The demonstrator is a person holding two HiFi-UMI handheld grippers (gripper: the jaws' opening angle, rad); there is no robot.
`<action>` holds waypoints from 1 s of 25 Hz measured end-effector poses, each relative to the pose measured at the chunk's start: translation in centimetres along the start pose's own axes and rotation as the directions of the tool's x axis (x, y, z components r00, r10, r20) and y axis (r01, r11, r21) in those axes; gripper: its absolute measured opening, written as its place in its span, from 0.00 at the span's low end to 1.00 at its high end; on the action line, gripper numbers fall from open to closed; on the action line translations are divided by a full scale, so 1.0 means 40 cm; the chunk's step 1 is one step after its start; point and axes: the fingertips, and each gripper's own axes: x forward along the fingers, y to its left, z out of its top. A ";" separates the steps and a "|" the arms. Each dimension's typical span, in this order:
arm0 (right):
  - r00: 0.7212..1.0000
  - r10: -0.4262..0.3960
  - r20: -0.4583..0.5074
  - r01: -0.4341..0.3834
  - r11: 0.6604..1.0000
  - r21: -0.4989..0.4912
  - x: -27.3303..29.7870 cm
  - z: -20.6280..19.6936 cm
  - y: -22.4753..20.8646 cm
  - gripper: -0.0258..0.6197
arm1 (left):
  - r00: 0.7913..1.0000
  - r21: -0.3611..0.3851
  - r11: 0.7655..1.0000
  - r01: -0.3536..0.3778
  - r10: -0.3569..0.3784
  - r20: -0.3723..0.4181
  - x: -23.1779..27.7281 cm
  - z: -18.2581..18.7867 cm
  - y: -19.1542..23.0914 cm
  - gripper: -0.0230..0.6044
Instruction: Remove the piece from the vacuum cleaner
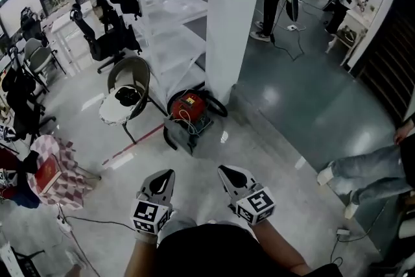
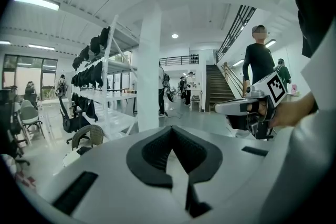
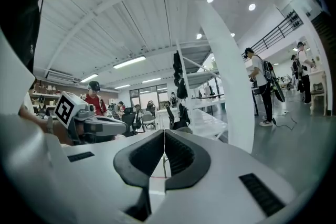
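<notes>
1. Standing on the pale floor (image 1: 272,159) in the head view, the vacuum cleaner (image 1: 189,107) has a red top and a black body. It sits at the foot of the white pillar (image 1: 233,16). A black hose (image 1: 219,107) loops at its right side and a light cord (image 1: 187,120) lies over it. A wicker-backed chair (image 1: 128,84) stands just beside it on the left, and a strip of red tape (image 1: 146,136) runs along the floor in front of the chair. The left gripper (image 1: 168,175) and the right gripper (image 1: 224,172) are held side by side near the bottom edge of the view. Both are well apart from the vacuum cleaner, with their tips pointing towards it. Which piece of the machine comes off cannot be told from here.
2. The left gripper view shows that claw fully closed: its dark pads (image 2: 151,156) meet along one line, with nothing between them. Beyond it rise the pillar, a white shelving rack (image 2: 107,86) hung with dark items, and a staircase (image 2: 215,86). The right gripper shows at the right side, held in a hand (image 2: 291,113).
3. The right gripper view shows that claw closed as well, pads touching and holding nothing. The left gripper appears at the left side. The pillar rises right of centre, and a person (image 3: 261,86) with a backpack stands on the darker floor further right.
</notes>
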 end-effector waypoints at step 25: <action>0.990 -0.108 -0.091 0.106 0.994 -0.021 0.801 0.090 -0.238 0.08 | 0.994 0.020 0.994 0.105 -0.105 -0.017 0.432 0.038 0.752 0.07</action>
